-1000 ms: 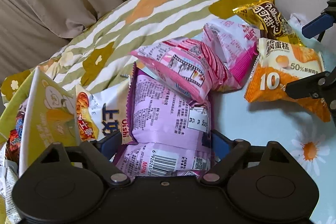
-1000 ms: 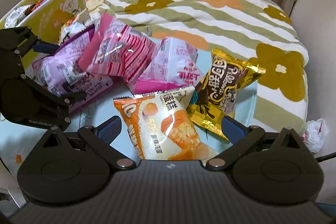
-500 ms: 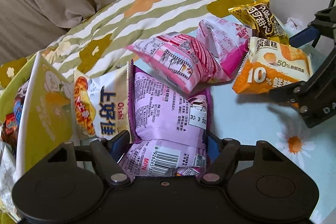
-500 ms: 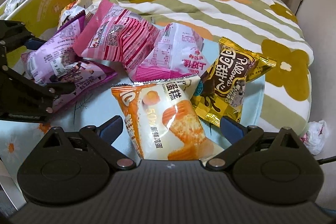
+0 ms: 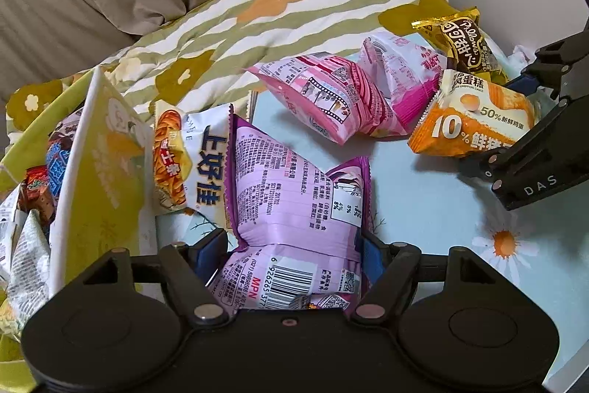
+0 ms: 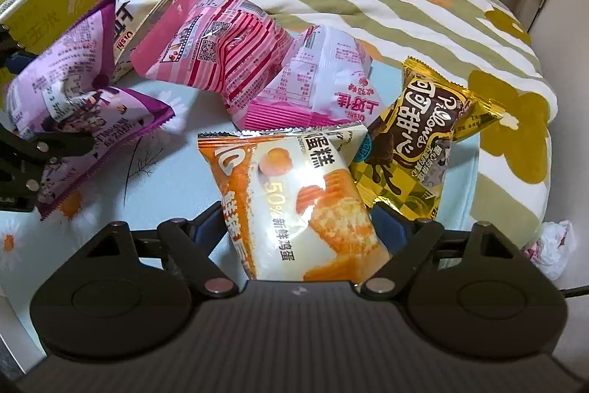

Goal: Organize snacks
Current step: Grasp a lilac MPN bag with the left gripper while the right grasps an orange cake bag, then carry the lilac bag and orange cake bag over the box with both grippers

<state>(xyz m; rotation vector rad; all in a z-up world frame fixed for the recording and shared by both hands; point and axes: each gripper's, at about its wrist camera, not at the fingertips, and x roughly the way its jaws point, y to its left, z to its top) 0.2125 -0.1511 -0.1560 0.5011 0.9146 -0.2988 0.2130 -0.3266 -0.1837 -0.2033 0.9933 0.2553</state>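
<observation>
The left gripper (image 5: pixel 294 247) clamps a purple snack packet (image 5: pixel 298 194), blue pads pinching its waist; the packet's long axis runs away from the camera, barcode end nearest. The right gripper (image 6: pixel 300 220) is closing around an orange cake packet (image 6: pixel 294 201), lying lengthwise between the fingers on the pale blue daisy-print tabletop (image 6: pixel 176 179). Beyond lie two pink packets (image 6: pixel 224 50), a gold chocolate packet (image 6: pixel 419 142) and a white crisps bag (image 5: pixel 195 161). A yellow-green box (image 5: pixel 92 172), at far left, holds several wrapped snacks.
</observation>
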